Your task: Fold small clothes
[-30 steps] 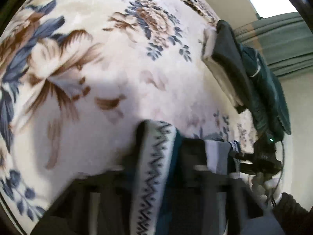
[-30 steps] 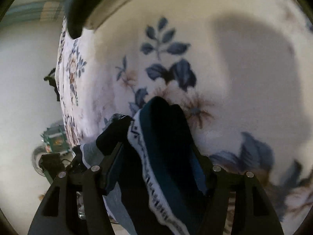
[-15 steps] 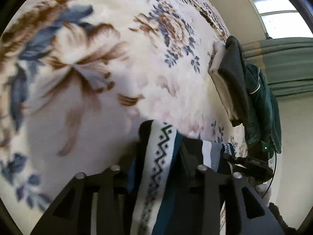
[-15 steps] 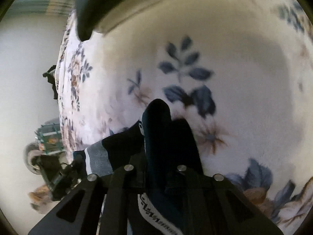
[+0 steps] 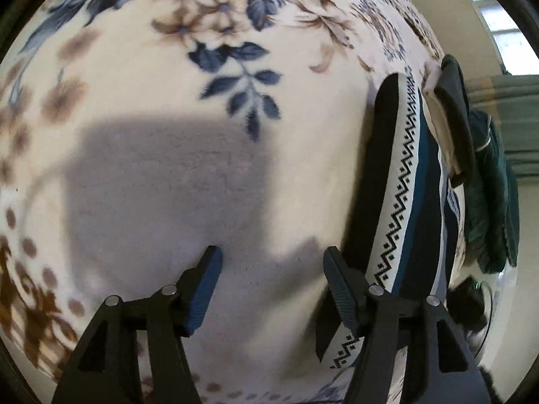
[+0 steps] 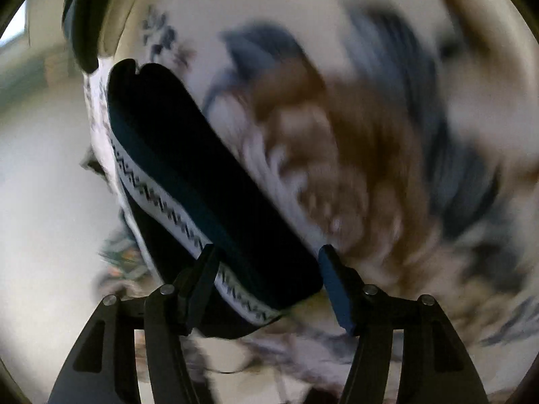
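floral blanket (image 5: 141,155) covers a bed, with wide bare room to the left. one folded garment (image 5: 401,181), dark with a white zigzag band, lies near the blanket's right edge, just beside a pile of clothes (image 5: 454,124). left hand-held gripper (image 5: 271,262) has just been opening, nothing between its jaws. right hand-held gripper (image 6: 266,262), also just opening, stands spread around the garment's end; view blurred.
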Tool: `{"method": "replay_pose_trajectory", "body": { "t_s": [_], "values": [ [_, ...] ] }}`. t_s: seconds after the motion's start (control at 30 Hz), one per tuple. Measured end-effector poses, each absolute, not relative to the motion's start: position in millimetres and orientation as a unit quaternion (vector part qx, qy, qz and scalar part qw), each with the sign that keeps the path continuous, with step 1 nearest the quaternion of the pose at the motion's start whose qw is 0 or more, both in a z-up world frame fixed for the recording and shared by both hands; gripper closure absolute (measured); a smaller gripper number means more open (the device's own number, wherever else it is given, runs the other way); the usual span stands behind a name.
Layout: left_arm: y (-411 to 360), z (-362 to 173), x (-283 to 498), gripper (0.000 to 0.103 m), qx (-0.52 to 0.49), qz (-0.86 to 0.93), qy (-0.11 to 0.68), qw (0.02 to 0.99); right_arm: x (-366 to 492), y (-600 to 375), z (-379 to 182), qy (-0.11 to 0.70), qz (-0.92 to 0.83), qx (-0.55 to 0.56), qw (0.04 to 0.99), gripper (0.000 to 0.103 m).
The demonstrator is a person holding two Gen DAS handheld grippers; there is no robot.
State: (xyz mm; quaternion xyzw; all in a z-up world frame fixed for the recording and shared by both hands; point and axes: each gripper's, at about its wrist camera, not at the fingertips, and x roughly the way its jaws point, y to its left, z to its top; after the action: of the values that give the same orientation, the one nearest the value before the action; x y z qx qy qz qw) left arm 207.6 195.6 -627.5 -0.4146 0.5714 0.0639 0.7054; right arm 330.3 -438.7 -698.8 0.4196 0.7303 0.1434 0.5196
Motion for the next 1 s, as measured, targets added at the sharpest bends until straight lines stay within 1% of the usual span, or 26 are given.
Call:
{"method": "replay_pose_trajectory", "body": {
  "t_s": [0.03,0.07,0.1,0.2,0.3,0.33,0.37,0.4,0.43,0.47,0.5,0.53,0.6,0.73,0.87,1.0],
  "values": [
    [196.4,-630.3,210.3,0.035,-0.423,0.062,0.570,0.701,322.7,-438.2,-696.0,0.711,0.143,0.435,0.534,0.078],
    [196.9,-630.7,213.3,0.029,-0.426,0.060,0.570,0.700,319.2,-437.3,-694.1,0.705,0.143,0.439,0.539,0.090],
    [196.4,-632.4,216.1,0.024,-0.427,0.057,0.572,0.698,314.1,-436.8,-690.1,0.700,0.133,0.441,0.545,0.091],
    [192.5,-636.6,223.2,0.012,-0.422,0.046,0.578,0.697,302.9,-450.8,-670.6,0.675,0.086,0.432,0.592,0.093],
    [189.3,-636.2,228.5,0.010,-0.416,0.046,0.587,0.693,294.8,-460.4,-678.7,0.688,0.077,0.421,0.586,0.092],
    [189.3,-634.3,230.0,0.010,-0.418,0.048,0.589,0.690,293.2,-459.1,-685.7,0.698,0.083,0.429,0.567,0.091],
    [189.5,-631.5,230.6,0.010,-0.421,0.050,0.587,0.690,291.6,-459.4,-689.6,0.700,0.086,0.439,0.557,0.085],
    [190.0,-628.3,230.7,0.010,-0.424,0.050,0.584,0.691,290.6,-461.7,-691.3,0.698,0.087,0.452,0.548,0.074],
    [189.7,-624.2,231.9,0.010,-0.426,0.047,0.579,0.694,297.3,-461.6,-690.9,0.699,0.085,0.450,0.550,0.068],
    [189.8,-620.4,234.3,0.010,-0.429,0.043,0.573,0.697,295.4,-466.7,-686.9,0.692,0.086,0.450,0.559,0.052],
    [189.3,-616.9,236.6,0.010,-0.433,0.036,0.566,0.700,293.5,-468.1,-683.7,0.684,0.089,0.452,0.565,0.040],
    [188.6,-613.8,240.6,0.010,-0.442,0.023,0.556,0.703,290.9,-469.2,-682.6,0.676,0.099,0.460,0.566,0.038],
    [186.1,-612.5,252.6,0.010,-0.463,-0.001,0.538,0.704,285.7,-468.4,-687.1,0.670,0.132,0.477,0.553,0.031],
    [169.3,-619.5,286.9,0.010,-0.491,-0.048,0.517,0.699,272.4,-447.3,-712.7,0.669,0.188,0.500,0.517,0.030],
    [151.0,-628.0,316.5,0.010,-0.465,-0.084,0.530,0.704,259.8,-410.3,-735.2,0.646,0.237,0.542,0.482,0.030],
    [139.8,-640.0,340.2,0.010,-0.441,-0.105,0.550,0.701,263.1,-386.0,-746.7,0.614,0.244,0.566,0.493,0.030]
  ]
}}
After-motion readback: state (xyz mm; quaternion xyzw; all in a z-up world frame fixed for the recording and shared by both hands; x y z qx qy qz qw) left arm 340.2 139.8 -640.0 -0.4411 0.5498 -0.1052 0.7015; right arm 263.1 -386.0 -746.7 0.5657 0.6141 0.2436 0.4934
